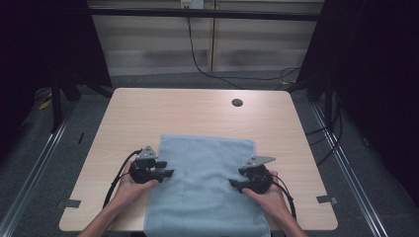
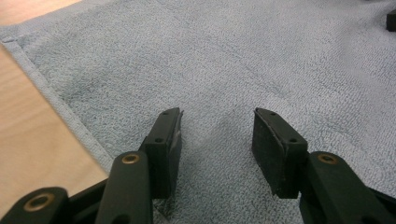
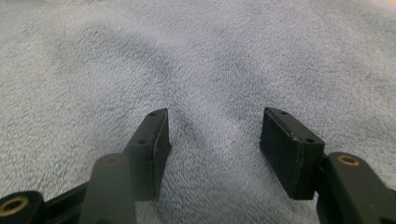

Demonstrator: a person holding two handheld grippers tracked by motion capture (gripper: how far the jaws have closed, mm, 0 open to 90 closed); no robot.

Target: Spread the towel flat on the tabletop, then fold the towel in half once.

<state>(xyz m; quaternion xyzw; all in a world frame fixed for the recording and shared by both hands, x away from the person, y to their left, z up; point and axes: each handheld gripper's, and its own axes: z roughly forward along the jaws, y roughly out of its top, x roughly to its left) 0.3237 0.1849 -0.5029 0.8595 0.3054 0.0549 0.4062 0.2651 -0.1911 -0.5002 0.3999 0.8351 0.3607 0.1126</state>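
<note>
plainly the light blue towel (image 1: 202,187) lies flat on the near half of the wooden table (image 1: 148,108), its near edge at the six o'clock rim, spread so both sides can be reached. the left gripper (image 1: 167,174) sits over its nine o'clock edge and the right gripper (image 1: 234,184) over the three o'clock side, both aimed inward, jaws apart with only flat cloth between, gripping nothing, probably ready to pinch it.

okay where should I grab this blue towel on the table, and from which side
Take the towel by its hemmed side edges, not the middle. It lies flat, so the middle offers nothing to pinch. Bring the left tool in from the left over the bare table, and the right tool in from the right edge.
</note>
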